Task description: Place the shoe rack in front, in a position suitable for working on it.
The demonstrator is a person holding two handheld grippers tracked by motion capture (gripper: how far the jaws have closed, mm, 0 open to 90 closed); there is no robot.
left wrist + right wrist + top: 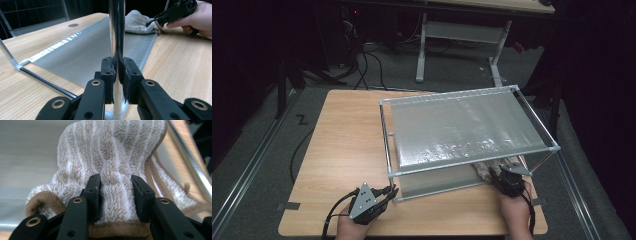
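The right gripper (113, 195) pinches the striped towel (112, 157) on the rack's (472, 161) lower shelf at 5 o'clock, towel bulk ahead toward 12, while the left gripper (117, 72) clamps the rack's chrome post (116, 30).

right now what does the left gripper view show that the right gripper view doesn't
Left gripper view alone: the left gripper shut on an upright chrome post of the rack, the wooden table, a round hole in it, and the person's hand with the other gripper farther off.

Right gripper view alone: the right gripper closed on the towel, close enough to show its tan and white stripes and brown hem.

Both: the towel lying on the rack's grey lower shelf.
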